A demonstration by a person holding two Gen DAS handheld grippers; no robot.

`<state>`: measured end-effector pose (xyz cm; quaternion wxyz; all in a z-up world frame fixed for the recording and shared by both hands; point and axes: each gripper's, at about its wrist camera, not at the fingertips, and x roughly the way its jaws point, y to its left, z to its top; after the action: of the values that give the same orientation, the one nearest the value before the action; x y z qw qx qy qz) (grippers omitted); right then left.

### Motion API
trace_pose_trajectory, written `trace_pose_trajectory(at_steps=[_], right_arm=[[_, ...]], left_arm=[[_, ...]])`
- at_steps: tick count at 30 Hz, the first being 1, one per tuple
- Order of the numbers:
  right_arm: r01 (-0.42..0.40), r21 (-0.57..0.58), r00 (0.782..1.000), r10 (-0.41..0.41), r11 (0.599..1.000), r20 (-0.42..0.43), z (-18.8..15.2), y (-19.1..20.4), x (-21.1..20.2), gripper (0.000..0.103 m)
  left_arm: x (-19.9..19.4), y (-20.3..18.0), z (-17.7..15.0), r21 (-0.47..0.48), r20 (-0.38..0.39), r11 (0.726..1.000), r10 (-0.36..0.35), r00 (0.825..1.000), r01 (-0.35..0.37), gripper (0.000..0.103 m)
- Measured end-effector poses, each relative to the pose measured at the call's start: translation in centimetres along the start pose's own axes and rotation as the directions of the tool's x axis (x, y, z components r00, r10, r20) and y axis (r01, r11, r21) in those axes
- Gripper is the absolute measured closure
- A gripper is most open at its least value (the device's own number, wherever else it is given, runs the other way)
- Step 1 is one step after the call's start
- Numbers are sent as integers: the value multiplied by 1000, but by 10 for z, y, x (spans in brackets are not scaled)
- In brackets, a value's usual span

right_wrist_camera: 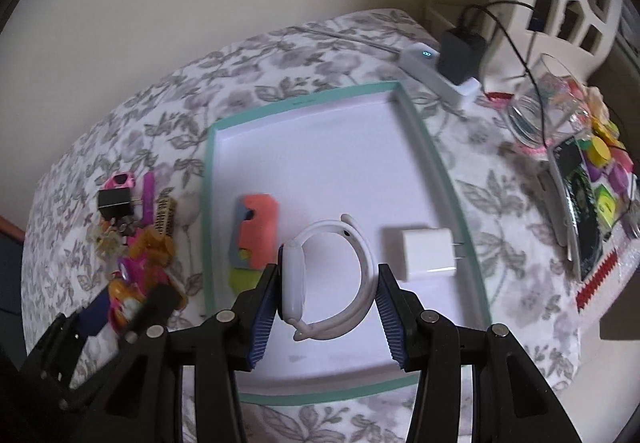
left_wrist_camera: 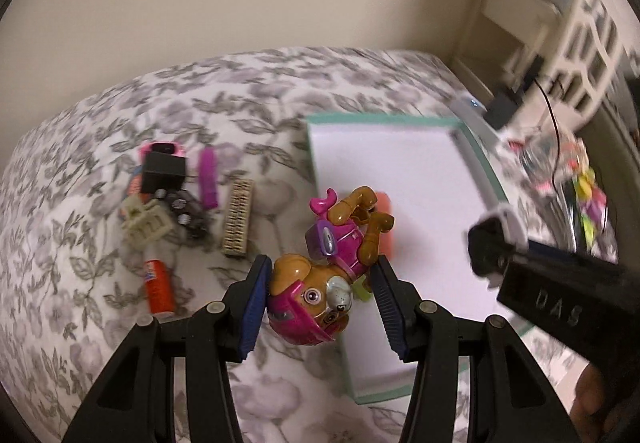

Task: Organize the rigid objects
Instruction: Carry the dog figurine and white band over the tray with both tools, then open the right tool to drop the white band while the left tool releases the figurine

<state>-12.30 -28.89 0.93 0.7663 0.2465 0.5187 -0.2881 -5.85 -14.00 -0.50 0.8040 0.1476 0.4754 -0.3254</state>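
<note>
A tabletop (right_wrist_camera: 328,43) draped in a white cloth printed with grey leaves and flowers fills both views, set against a cream wall.

On it lies a shallow white rectangular tray with a mint-green rim (right_wrist_camera: 208,203), directly beneath the right tongs (right_wrist_camera: 326,293) and just to the right of the left tongs (left_wrist_camera: 320,293).

The left tongs, black with blue ribbed pads, are clamped on a brown plastic toy puppy in a pink helmet and pink suit (left_wrist_camera: 320,275). The pads press on either side of its head, and the puppy hangs above the cloth at the tray's left edge.

The right tongs are closed on a white smartwatch with a looped white strap (right_wrist_camera: 332,283). The watch body is against the left pad and the strap loop against the right pad, over the tray floor.

Inside the tray, ahead and left of the right tongs, lies a coral and grey block-shaped piece (right_wrist_camera: 256,235) with a lime-green piece (right_wrist_camera: 244,277) just beside its near end. Ahead and right of the right tongs lies a white cube-shaped wall plug (right_wrist_camera: 428,253).

On the cloth ahead and left of the left tongs sits a cluster of small things: a black cube adapter (left_wrist_camera: 164,171), a purple stick (left_wrist_camera: 209,179), a tan ridged bar (left_wrist_camera: 238,217), a cream hair clip (left_wrist_camera: 146,221) and an orange tube (left_wrist_camera: 160,285).
</note>
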Motion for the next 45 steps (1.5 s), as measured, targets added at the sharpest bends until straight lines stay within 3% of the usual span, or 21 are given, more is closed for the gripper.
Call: trace_pose_trajectory(at_steps=[13, 22, 36, 39, 45], right_arm=[[79, 58, 981, -67, 995, -182, -9, -31, 49, 52], [110, 33, 970, -100, 993, -223, -16, -32, 60, 52], [118, 5, 967, -114, 993, -226, -14, -22, 64, 51], [116, 2, 971, -113, 993, -211, -10, -23, 57, 45], [99, 4, 983, -97, 995, -157, -3, -22, 39, 43]], left_arm=[[31, -34, -19, 109, -101, 994, -16, 995, 27, 50], [45, -51, -31, 187, -144, 982, 9, 989, 18, 50], [53, -54, -34, 187, -172, 982, 12, 985, 20, 50], [52, -52, -32, 176, -170, 984, 0, 986, 30, 47], [43, -48, -25, 157, -141, 987, -4, 990, 27, 44]])
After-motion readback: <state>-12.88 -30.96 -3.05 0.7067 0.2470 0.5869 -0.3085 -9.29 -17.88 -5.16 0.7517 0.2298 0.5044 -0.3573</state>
